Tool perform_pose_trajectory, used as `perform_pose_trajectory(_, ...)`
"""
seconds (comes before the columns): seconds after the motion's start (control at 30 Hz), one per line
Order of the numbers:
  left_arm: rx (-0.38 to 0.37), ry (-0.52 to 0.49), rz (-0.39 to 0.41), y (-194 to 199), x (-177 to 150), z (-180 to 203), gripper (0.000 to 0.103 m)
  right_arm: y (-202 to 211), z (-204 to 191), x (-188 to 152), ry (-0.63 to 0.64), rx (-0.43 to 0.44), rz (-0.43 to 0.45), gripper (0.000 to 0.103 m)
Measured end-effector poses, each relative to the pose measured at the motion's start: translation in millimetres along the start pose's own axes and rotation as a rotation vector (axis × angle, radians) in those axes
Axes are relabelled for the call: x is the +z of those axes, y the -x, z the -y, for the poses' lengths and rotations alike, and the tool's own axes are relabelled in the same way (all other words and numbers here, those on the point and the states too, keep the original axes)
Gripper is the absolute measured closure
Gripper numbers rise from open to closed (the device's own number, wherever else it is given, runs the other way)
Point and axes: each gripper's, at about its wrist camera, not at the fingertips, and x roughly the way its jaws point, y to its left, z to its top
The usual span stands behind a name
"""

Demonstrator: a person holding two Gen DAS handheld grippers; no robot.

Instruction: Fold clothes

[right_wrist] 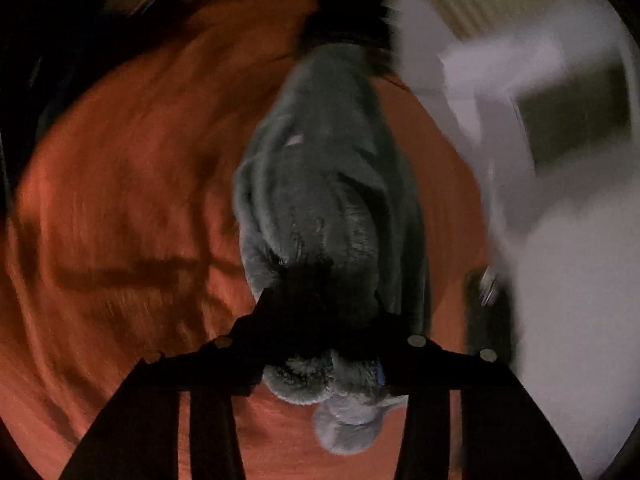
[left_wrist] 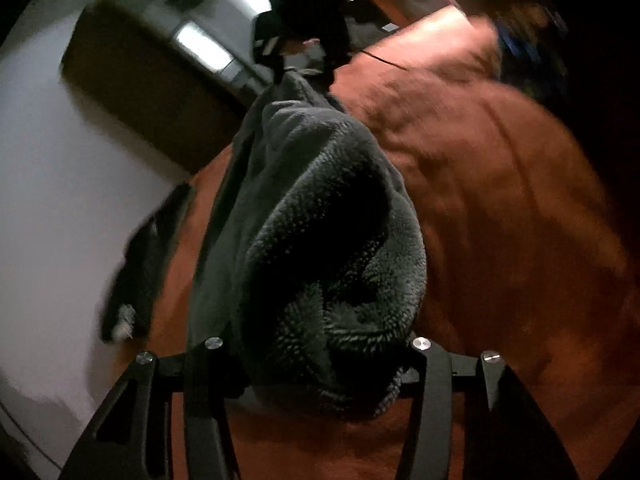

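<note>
A dark grey fleece garment [left_wrist: 320, 240] hangs stretched between my two grippers above a rust-orange bedspread [left_wrist: 500, 200]. In the left wrist view its bunched end fills my left gripper [left_wrist: 320, 364], which is shut on it, and the fingertips are buried in the cloth. The far end runs up to my right gripper [left_wrist: 304, 28], held by a hand. In the right wrist view the same fleece garment [right_wrist: 328, 184] spills through my right gripper [right_wrist: 320, 320], shut on it. The left gripper [right_wrist: 348, 12] holds the other end, blurred.
The orange bedspread [right_wrist: 120, 208] spreads under everything. A black item [left_wrist: 148, 264] with a small white tag lies at the bed's edge. Beyond it are a white wall [left_wrist: 60, 200], a brown door [left_wrist: 152, 92] and pale blurred furniture [right_wrist: 560, 160].
</note>
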Motion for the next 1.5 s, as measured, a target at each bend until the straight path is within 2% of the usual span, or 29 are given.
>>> perform_pose_trajectory(0.1,-0.082,0.198,0.003,15,14,-34,0.053,25,56,3,-0.311,0.084,0.052,0.065)
perform_pose_trajectory(0.23,-0.163,0.443,0.032,36,24,-83,0.053,52,96,1,-0.467,0.119,0.113,0.068)
perform_pose_trajectory(0.33,-0.222,0.590,0.068,47,26,-111,0.054,71,123,1,-0.562,0.140,0.154,0.080)
perform_pose_trajectory(0.37,-0.257,0.642,0.081,51,24,-121,0.054,78,135,-2,-0.622,0.162,0.181,0.097)
perform_pose_trajectory(0.47,-0.341,0.798,0.149,62,11,-148,0.054,93,177,-21,-0.830,0.233,0.250,0.097)
perform_pose_trajectory(0.53,-0.364,0.902,0.177,57,-5,-162,0.054,81,187,-33,-0.835,0.179,0.186,0.096)
perform_pose_trajectory(0.57,-0.363,0.950,0.178,49,-16,-166,0.054,68,186,-42,-0.847,0.194,0.152,0.095)
perform_pose_trajectory(0.7,-0.340,0.990,0.109,9,-51,-159,0.054,49,156,-59,-0.856,0.273,0.133,0.090)
perform_pose_trajectory(0.77,-0.338,0.987,0.106,8,-56,-155,0.054,56,139,-56,-0.825,0.306,0.144,0.090)
perform_pose_trajectory(0.83,-0.337,0.994,0.112,8,-59,-154,0.054,72,122,-51,-0.836,0.343,0.183,0.084)
perform_pose_trajectory(0.9,-0.339,1.004,0.116,8,-61,-155,0.054,87,108,-50,-0.869,0.324,0.163,0.030)
perform_pose_trajectory(0.97,-0.337,1.005,0.117,6,-62,-155,0.054,99,96,-54,-0.943,0.257,0.102,0.021)
perform_pose_trajectory(1.03,-0.336,1.005,0.119,5,-62,-156,0.053,110,70,-55,-0.995,0.242,0.054,0.018)
perform_pose_trajectory(1.07,-0.336,1.004,0.120,5,-61,-157,0.053,114,55,-54,-1.006,0.241,0.035,0.013)
perform_pose_trajectory(1.1,-0.335,1.003,0.119,5,-61,-156,0.053,116,39,-52,-0.991,0.236,0.013,0.013)
perform_pose_trajectory(1.13,-0.334,1.003,0.118,5,-61,-156,0.053,115,18,-44,-0.921,0.221,-0.012,0.013)
perform_pose_trajectory(1.23,-0.331,1.003,0.116,5,-61,-156,0.053,104,-42,-13,-0.645,0.164,-0.061,0.013)
perform_pose_trajectory(1.37,-0.317,1.013,0.113,4,-60,-155,0.053,86,-65,9,-0.487,0.024,-0.037,0.013)
perform_pose_trajectory(1.43,-0.312,1.015,0.112,3,-60,-154,0.053,81,-72,17,-0.393,-0.019,-0.033,0.016)
perform_pose_trajectory(1.47,-0.310,1.016,0.112,4,-60,-153,0.053,80,-74,19,-0.358,-0.047,-0.037,0.030)
perform_pose_trajectory(1.5,-0.308,1.014,0.113,4,-60,-152,0.053,79,-73,20,-0.339,-0.062,-0.038,0.049)
